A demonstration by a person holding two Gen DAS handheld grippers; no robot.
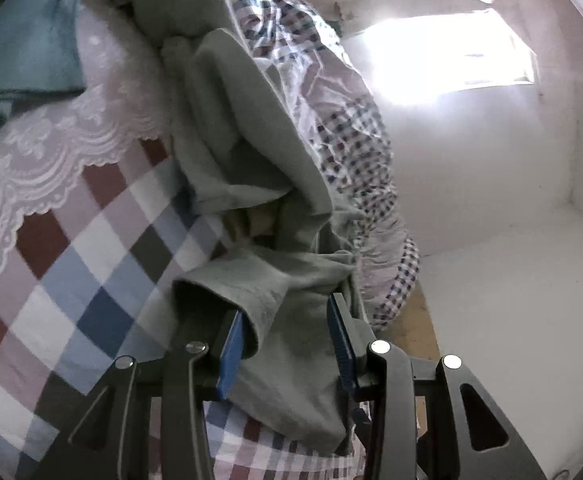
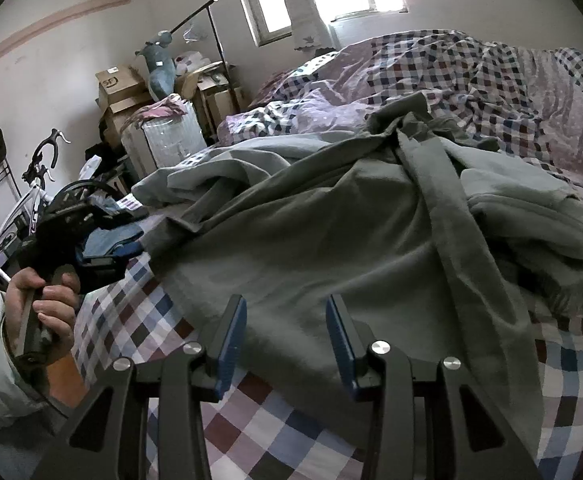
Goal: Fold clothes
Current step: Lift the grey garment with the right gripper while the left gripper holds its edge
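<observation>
Garment (image 2: 351,232), grey-green, lies crumpled across checked bed (image 2: 251,420), not yet folded; step in hand looks like spreading it flat

Left gripper (image 1: 287,344): jaws spread, cloth bunched between pads (image 1: 231,354), not pinched

Right gripper (image 2: 287,344): jaws spread over near hem, nothing held, cloth just beyond tips

Next move likely calls for each gripper to close on edge or corner, then pull apart to flatten before first fold
</observation>
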